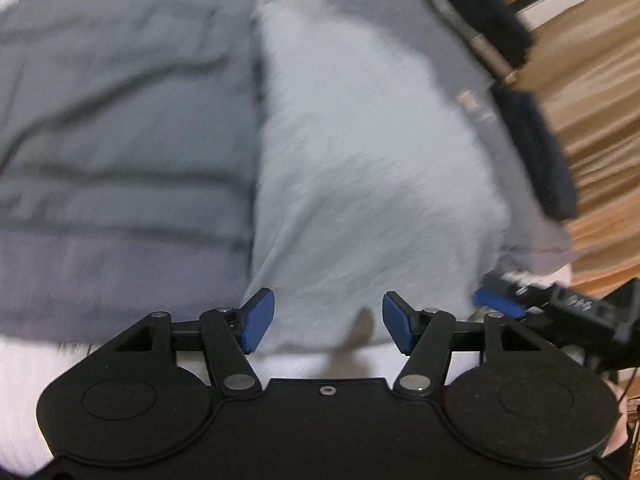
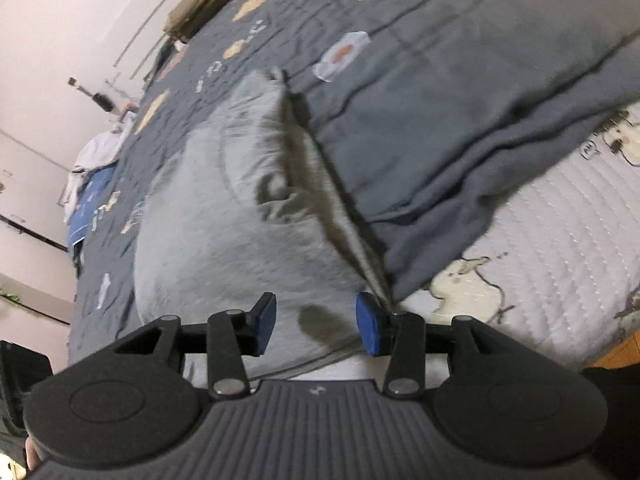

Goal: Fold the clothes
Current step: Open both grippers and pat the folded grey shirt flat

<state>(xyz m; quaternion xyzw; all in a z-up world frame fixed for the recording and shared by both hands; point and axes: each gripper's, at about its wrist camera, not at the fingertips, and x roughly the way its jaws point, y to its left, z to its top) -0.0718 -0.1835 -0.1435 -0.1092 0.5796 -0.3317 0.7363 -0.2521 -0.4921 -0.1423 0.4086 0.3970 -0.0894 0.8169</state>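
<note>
Garment (image 1: 360, 160) just beyond both open tongs (image 1: 328, 322)

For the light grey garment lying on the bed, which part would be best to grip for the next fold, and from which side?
Probably the near hem of the light grey garment, which lies flat at the bed's edge just ahead of the open right gripper and open left gripper. Come from the near side, angled down, one gripper toward each near corner. The raised ridge along its right edge, beside the dark grey quilt, looks bunched and less suitable.
</note>
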